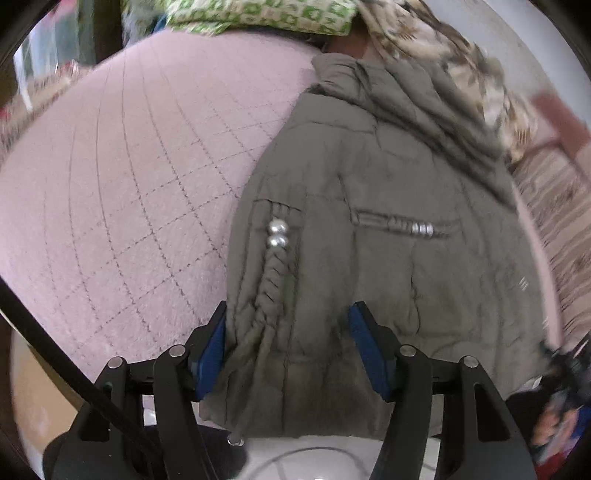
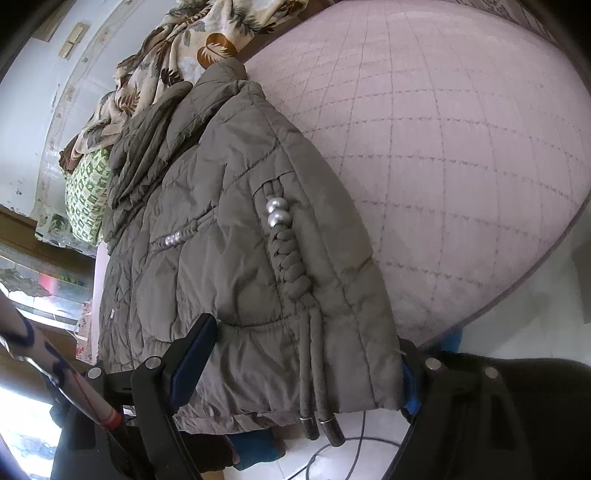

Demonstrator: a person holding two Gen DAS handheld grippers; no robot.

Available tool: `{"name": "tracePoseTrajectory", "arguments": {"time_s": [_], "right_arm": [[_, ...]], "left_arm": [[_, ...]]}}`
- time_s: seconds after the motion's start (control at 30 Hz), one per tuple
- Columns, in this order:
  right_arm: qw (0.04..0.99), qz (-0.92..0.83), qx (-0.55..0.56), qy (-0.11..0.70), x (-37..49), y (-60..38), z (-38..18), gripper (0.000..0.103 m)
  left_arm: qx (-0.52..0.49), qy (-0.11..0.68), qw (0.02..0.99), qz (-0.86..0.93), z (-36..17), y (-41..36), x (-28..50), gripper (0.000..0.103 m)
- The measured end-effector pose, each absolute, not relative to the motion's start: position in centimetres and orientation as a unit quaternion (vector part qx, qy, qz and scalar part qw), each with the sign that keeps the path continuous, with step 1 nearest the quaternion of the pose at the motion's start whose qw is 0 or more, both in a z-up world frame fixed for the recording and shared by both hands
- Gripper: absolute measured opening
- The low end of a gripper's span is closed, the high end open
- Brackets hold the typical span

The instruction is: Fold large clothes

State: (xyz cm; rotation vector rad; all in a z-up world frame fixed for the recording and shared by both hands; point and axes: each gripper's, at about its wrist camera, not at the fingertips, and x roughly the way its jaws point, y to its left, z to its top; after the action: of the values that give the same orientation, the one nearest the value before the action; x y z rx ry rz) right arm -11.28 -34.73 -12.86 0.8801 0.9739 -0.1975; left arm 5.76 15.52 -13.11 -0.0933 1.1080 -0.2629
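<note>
An olive-grey quilted jacket point(image 1: 369, 184) point(image 2: 221, 184) lies flat on a pink quilted bed cover point(image 1: 129, 166) point(image 2: 443, 147), its hem hanging over the near edge. A braided drawcord with two silver beads point(image 1: 277, 236) point(image 2: 277, 212) runs down to the hem, and its metal-tipped ends point(image 2: 325, 424) dangle off it. My left gripper point(image 1: 289, 308) straddles the hem with jaws wide and the cloth loose between the blue pads. My right gripper point(image 2: 306, 334) spans the hem's corner, also wide. Its right finger is mostly hidden behind the cloth.
A leaf-print cloth point(image 1: 443, 55) point(image 2: 166, 66) and a green patterned cloth point(image 1: 258, 14) point(image 2: 86, 184) are heaped beyond the jacket's collar. Below the bed edge is a white floor with a cable point(image 2: 351, 450). A white rod with blue marks point(image 2: 55, 369) crosses the right view's lower left.
</note>
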Motion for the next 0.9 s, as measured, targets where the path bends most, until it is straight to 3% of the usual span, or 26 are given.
{"name": "tracePoseTrajectory", "arguments": {"time_s": [0.13,0.27,0.43,0.73,0.9], "right_arm": [[0.793,-0.083,0.401,0.451,-11.3,-34.2,-12.9,0.088],[0.801,-0.06,0.399,0.443,-11.3,-33.4,-12.6,0.087],[0.808,-0.029,0.419,0.413,-11.7,-33.3,-11.9,0.073],[0.814,-0.069,0.399,0.416,-11.3,-33.6,-13.0,0.074],[0.823,-0.073,0.381,0.414,-11.0,-32.8,-13.0,0.082]], "left_arm": [[-0.025,0.511,0.849,-0.132,-13.3,14.9,5.0,0.076],[-0.028,0.512,0.847,-0.14,-13.5,15.2,5.1,0.077],[-0.042,0.517,0.841,-0.154,-13.3,15.6,5.4,0.076],[-0.188,0.532,0.802,-0.197,-14.5,19.2,7.3,0.076],[-0.193,0.532,0.795,-0.218,-14.7,18.7,6.9,0.076]]}}
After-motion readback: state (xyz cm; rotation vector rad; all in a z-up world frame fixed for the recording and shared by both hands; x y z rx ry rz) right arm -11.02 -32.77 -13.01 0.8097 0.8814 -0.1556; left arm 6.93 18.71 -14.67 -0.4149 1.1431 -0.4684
